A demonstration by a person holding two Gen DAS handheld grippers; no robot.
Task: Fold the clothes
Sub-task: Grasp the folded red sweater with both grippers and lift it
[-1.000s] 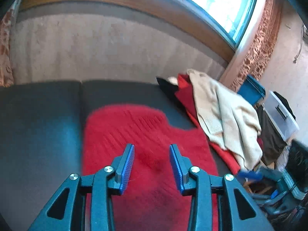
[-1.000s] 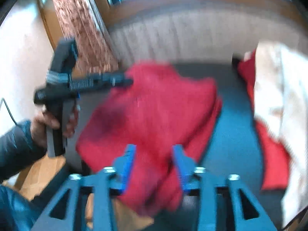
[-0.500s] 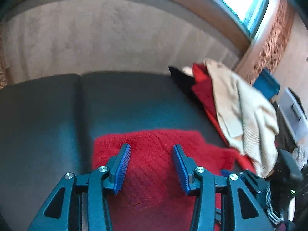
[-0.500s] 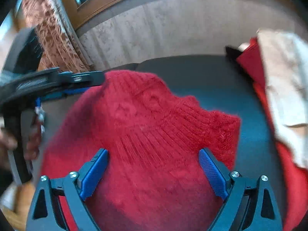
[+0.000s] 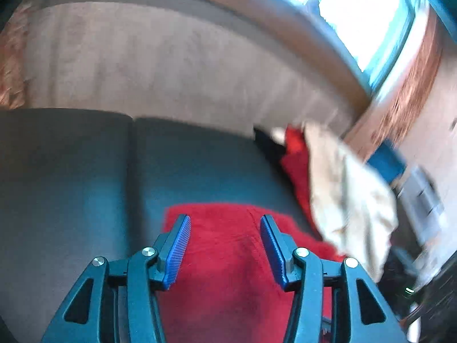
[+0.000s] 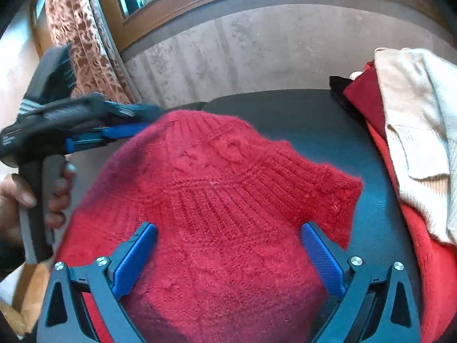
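Dark bench (image 5: pixel 71 171) under a window, red sweater (image 6: pixel 228 205) lay spread, left hand-held gripper (image 5: pixel 225 223) and right hand-held gripper (image 6: pixel 228 234) both gaped over it, probably not touching, cream garment pile (image 6: pixel 420 131) alongside

Each camera rides low behind its own blue-padded fingers, looking forward and down, close over the red knitted sweater (image 6: pixel 222 200) on the dark cushion (image 5: pixel 71 171). Both face the beige backrest (image 5: pixel 160 71) under the window; both catch the heap of clothes (image 6: pixel 414 131) at right.

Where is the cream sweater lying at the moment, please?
The cream sweater lies at the right edge of the right wrist view, draped over red clothes, apart from the red sweater.
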